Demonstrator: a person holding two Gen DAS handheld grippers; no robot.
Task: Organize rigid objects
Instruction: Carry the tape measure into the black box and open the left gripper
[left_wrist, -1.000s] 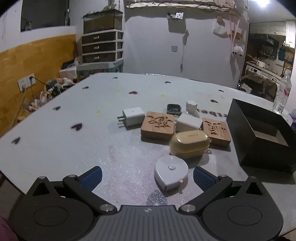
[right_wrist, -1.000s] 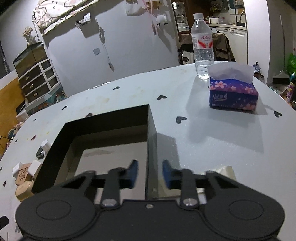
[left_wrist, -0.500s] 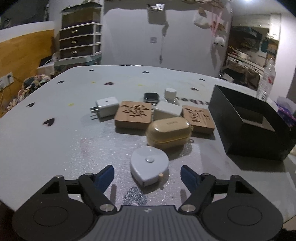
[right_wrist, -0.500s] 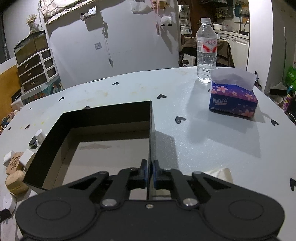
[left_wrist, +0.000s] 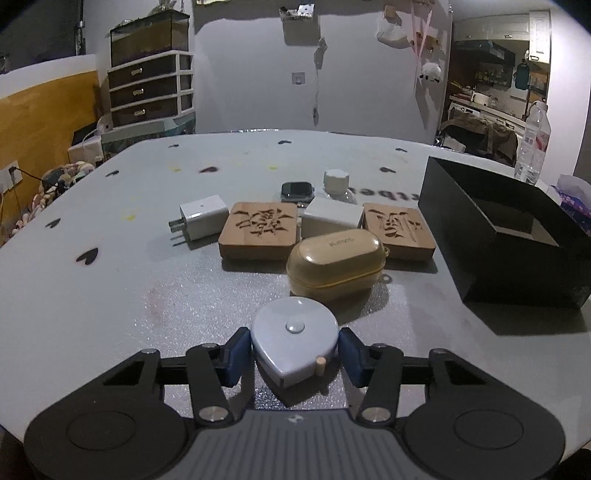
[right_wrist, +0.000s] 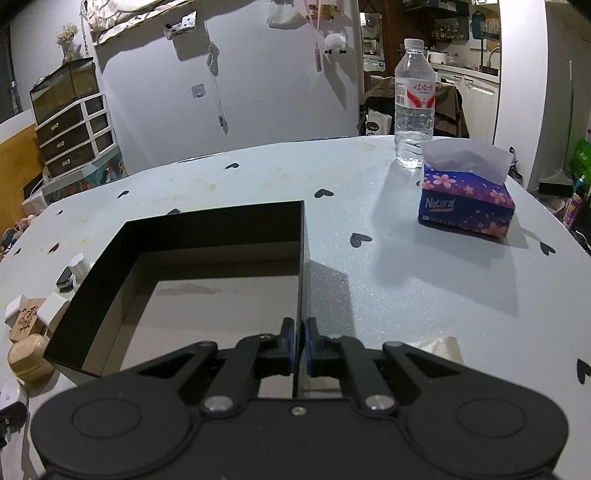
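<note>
Charger (left_wrist: 201, 220): white, at the far left of the group on the table (left_wrist: 92, 288), prongs pointing left.
Left tile (left_wrist: 259, 229): wooden, carved, flat, just right of the charger.
Watch (left_wrist: 295, 191): dark, behind the tiles, near a white cap (left_wrist: 335, 180).
White block (left_wrist: 331, 218): between the two tiles, behind the case.
Case (left_wrist: 334, 267): beige, rounded, in front of the white block, close to both tiles.
Right tile (left_wrist: 398, 229): wooden, carved, flat, between the case and the box.
Tape measure (left_wrist: 294, 341): white, drop-shaped, with a round button on top, in front of the case and near it, between the blue pads of the left gripper.
Left gripper (left_wrist: 294, 354): closed narrow on the tape measure; both pads (left_wrist: 236, 353) touch its sides. I cannot tell if it is lifted off the table.
Box (right_wrist: 207, 225): black, open on top, right of the group; its floor is bare.
Right gripper (right_wrist: 300, 341): pinched tight on the thin right wall of the box, one pad inside and one outside.
Bottle (right_wrist: 413, 105): clear, upright, far behind the box on the right.
Tissue pack (right_wrist: 466, 205): purple with flowers, just in front of the bottle, well apart from the box.
</note>
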